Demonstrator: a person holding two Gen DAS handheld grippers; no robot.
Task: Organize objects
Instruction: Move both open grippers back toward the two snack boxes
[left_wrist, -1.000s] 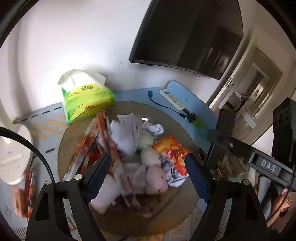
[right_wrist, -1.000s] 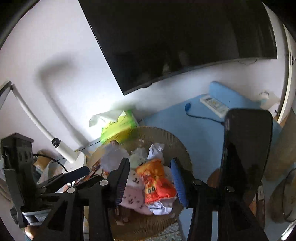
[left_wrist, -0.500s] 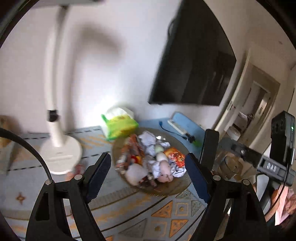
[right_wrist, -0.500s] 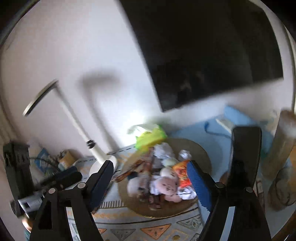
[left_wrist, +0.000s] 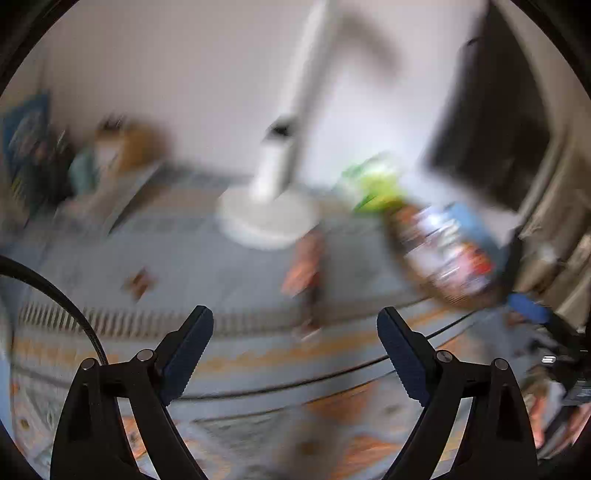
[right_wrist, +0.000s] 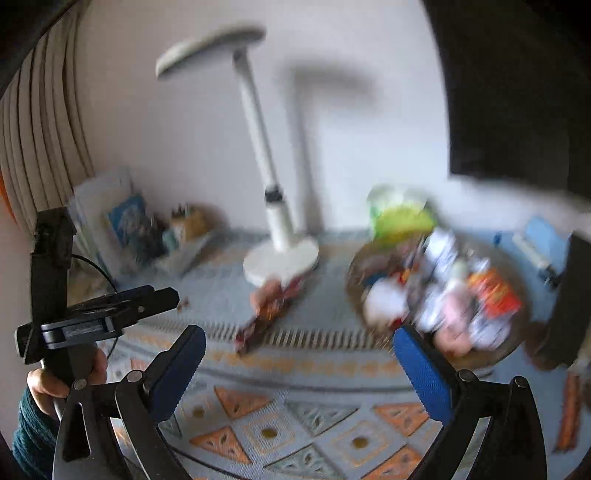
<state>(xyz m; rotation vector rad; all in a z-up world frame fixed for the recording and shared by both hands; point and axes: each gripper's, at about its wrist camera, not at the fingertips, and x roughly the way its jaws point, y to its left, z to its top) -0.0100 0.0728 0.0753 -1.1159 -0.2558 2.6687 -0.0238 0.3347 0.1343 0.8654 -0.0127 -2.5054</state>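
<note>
Both tongs (left_wrist: 295, 343) (right_wrist: 299, 354) agape, empty, above patterned cloth (right_wrist: 280, 413), basket (right_wrist: 436, 295) right

Both views are smeared with blur. The patterned cloth (right_wrist: 295, 406) in front lies bare, leaving open passage up to its fringed band. Beyond that, a snack packet (right_wrist: 271, 308) lies just before the white lamp base (right_wrist: 280, 260). To the right, the piled round tray (right_wrist: 439, 291) blocks the way, with a green tissue pack (right_wrist: 400, 218) behind it. Clutter (right_wrist: 147, 232) lines the wall at left
</note>
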